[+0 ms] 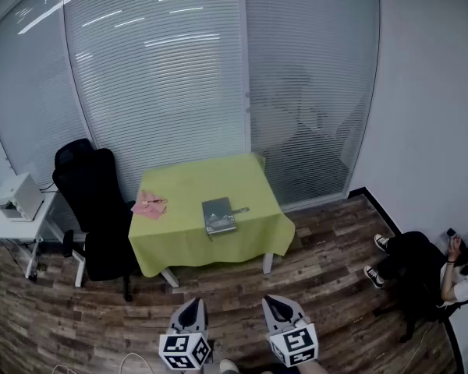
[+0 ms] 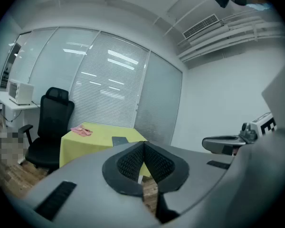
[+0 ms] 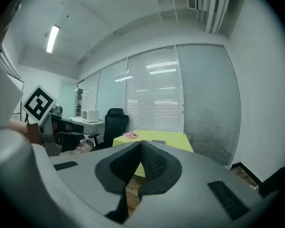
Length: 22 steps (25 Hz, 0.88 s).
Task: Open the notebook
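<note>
Notebook [image 1: 218, 214] closed near table [image 1: 189, 187] front edge; left claw [image 1: 190, 308], right claw [image 1: 276, 302] pinched together, empty, far off

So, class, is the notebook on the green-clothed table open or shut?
Shut: the notebook lies flat on the tablecloth, showing a single dark cover and no spread pages.

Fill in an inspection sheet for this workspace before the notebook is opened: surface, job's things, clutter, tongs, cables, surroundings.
Surface: table under a yellow-green cloth.
Job's things: dark notebook, closed, lying flat near the table's middle.
Clutter: pink item on the table's left part.
Tongs: left tongs shut, empty; right tongs shut, empty; both short of the table.
Cables: possibly a pale cord on the floor, lower left.
Surroundings: black office chair, white side table, window blinds, seated person at right.
</note>
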{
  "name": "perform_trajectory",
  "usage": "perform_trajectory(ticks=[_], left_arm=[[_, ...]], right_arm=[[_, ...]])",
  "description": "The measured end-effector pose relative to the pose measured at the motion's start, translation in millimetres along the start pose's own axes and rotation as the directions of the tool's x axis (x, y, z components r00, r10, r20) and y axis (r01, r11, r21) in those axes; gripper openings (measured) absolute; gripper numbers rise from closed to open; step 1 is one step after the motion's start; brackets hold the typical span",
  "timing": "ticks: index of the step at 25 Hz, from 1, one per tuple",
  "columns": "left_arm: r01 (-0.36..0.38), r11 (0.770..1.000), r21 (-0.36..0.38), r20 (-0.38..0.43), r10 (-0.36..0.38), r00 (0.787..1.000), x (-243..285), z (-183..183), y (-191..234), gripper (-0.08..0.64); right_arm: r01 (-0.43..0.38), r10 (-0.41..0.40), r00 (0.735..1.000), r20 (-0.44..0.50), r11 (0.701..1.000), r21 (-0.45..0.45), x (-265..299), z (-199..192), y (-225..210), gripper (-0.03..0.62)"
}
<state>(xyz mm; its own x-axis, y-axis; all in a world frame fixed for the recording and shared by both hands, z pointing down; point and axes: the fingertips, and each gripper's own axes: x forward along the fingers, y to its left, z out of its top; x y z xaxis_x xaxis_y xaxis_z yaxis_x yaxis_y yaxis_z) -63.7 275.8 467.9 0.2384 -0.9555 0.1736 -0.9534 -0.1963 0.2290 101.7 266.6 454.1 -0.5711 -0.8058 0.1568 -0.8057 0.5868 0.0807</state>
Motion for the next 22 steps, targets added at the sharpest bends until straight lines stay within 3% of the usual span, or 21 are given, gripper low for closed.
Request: perform_trajectory(ticks=[7, 22], left_arm=[[-0.005, 1.0, -0.028, 0.024, 0.005, 1.0, -9.0, 4.4, 0.4, 0.025], [-0.02, 1.0, 0.005, 0.023, 0.02, 1.0, 4.0, 6.1, -4.1, 0.026]], right_arm=[[-0.005, 0.005, 1.0, 0.003, 1.0, 0.009, -6.5, 2.8, 1.8, 0.012], [-0.011, 0.01, 1.0, 0.015, 0.998, 0.06, -1.6, 0.3, -12.4, 0.012]])
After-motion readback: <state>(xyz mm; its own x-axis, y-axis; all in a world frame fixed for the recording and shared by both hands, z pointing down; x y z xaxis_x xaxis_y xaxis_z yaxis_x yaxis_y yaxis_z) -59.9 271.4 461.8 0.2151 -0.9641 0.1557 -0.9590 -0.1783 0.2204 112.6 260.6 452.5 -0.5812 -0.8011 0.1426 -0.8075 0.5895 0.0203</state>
